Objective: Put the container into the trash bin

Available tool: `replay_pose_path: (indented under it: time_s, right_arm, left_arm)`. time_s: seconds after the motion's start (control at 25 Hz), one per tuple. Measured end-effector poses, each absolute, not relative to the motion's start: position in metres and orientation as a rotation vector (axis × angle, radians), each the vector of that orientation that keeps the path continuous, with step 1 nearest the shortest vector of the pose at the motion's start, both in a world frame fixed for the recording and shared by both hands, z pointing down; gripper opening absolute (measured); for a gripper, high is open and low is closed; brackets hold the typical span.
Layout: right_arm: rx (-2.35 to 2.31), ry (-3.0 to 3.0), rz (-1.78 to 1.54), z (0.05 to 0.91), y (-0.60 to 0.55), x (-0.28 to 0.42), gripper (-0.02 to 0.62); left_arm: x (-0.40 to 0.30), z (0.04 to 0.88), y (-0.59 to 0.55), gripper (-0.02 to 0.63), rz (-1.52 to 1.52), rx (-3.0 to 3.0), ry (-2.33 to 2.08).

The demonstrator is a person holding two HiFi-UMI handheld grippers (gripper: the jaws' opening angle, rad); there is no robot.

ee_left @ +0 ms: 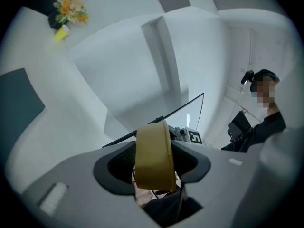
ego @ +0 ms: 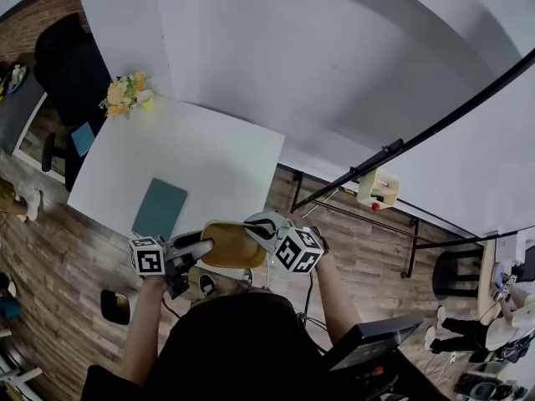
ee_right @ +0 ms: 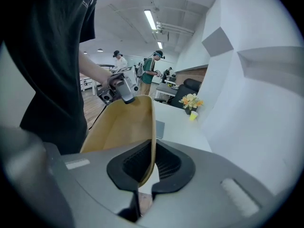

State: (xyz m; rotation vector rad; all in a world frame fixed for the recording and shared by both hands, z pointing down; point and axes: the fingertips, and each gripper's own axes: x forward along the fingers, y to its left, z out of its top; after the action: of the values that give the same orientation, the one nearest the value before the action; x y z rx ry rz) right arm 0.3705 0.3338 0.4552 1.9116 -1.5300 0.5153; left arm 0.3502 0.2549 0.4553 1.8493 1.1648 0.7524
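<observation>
Right tongs (ee_right: 153, 165) nearly closed, pinching thin side wall of container (ego: 227, 245). Left tongs (ee_left: 153, 163) spread wide, container's other end between them, seemingly not gripped. Container held aloft at 6 o'clock in head view, just off tabletop (ego: 209, 157) edge. Pickup done; trash bin not in sight, drop pending. Tan, shallow, thin-walled, looks empty.

The container (ego: 230, 245) is a shallow, mustard-yellow tray with rounded corners and a low wall. It hangs in the air just past the near edge of the white table (ego: 209, 165), above the wooden floor (ego: 75, 257). One wall is pinched between the jaws of the right gripper (ee_right: 147, 167). The opposite end stands between the wide-apart jaws of the left gripper (ee_left: 152, 167), and they seem not to press it. The inside, as far as it shows, is empty.
</observation>
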Motion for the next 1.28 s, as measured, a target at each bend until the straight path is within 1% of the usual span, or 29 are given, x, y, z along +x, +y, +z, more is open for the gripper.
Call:
replay_pose_path:
  time_s: [0.08, 0.24, 0.4, 0.44, 0.52, 0.6, 0.72, 0.76, 0.8, 0.84, 0.92, 1.04, 1.12, 1.2, 1.28]
  right_arm:
    - [2.019, -1.527, 0.519, 0.451, 0.338, 0.38, 0.042]
    - [2.376, -1.523, 0.53, 0.433, 0.357, 0.403, 0.132]
    - [2.706, -1.587, 0.59, 0.428, 0.38, 0.413, 0.156]
    - [2.767, -1.616, 0.622, 0.428, 0.386, 0.412, 0.142]
    - [2.859, -1.69, 0.687, 0.429, 0.393, 0.409, 0.147]
    - [2.907, -1.819, 0.758, 0.429, 0.396, 0.403, 0.179]
    - [2.873, -2.097, 0.896, 0.419, 0.392, 0.384, 0.187]
    - [2.842, -2.167, 0.952, 0.418, 0.389, 0.378, 0.203]
    - [2.807, -2.211, 1.003, 0.42, 0.386, 0.374, 0.22]
    - [2.776, -2.234, 1.038, 0.421, 0.383, 0.37, 0.224]
    - [2.741, -2.246, 1.044, 0.419, 0.375, 0.365, 0.227]
    - [2.741, -2.246, 0.956, 0.401, 0.36, 0.362, 0.225]
    - [2.785, -2.216, 0.916, 0.393, 0.357, 0.366, 0.22]
    - [2.839, -2.191, 0.92, 0.392, 0.36, 0.372, 0.241]
    - [2.901, -2.176, 0.96, 0.394, 0.362, 0.377, 0.249]
  left_arm:
    - [0.355, 0.457, 0.251, 0.216, 0.741, 1.845, 1.122]
    - [0.365, 0.463, 0.237, 0.216, 0.711, 1.827, 1.035]
    - [0.377, 0.456, 0.225, 0.216, 0.625, 1.842, 0.994]
    - [0.379, 0.453, 0.225, 0.216, 0.6, 1.831, 0.991]
    - [0.381, 0.449, 0.225, 0.216, 0.557, 1.805, 0.995]
    - [0.383, 0.445, 0.228, 0.216, 0.536, 1.769, 1.001]
    - [0.38, 0.44, 0.231, 0.209, 0.529, 1.718, 1.022]
    - [0.379, 0.44, 0.229, 0.187, 0.524, 1.722, 1.029]
    - [0.379, 0.439, 0.228, 0.113, 0.516, 1.726, 1.034]
    - [0.378, 0.439, 0.226, 0.12, 0.509, 1.732, 1.033]
    - [0.376, 0.439, 0.226, 0.112, 0.539, 1.775, 1.028]
    - [0.377, 0.444, 0.226, 0.109, 0.615, 1.892, 1.003]
    - [0.382, 0.445, 0.22, 0.107, 0.595, 1.9, 0.946]
    - [0.387, 0.446, 0.212, 0.107, 0.579, 1.939, 0.879]
    - [0.389, 0.446, 0.207, 0.107, 0.579, 1.987, 0.834]
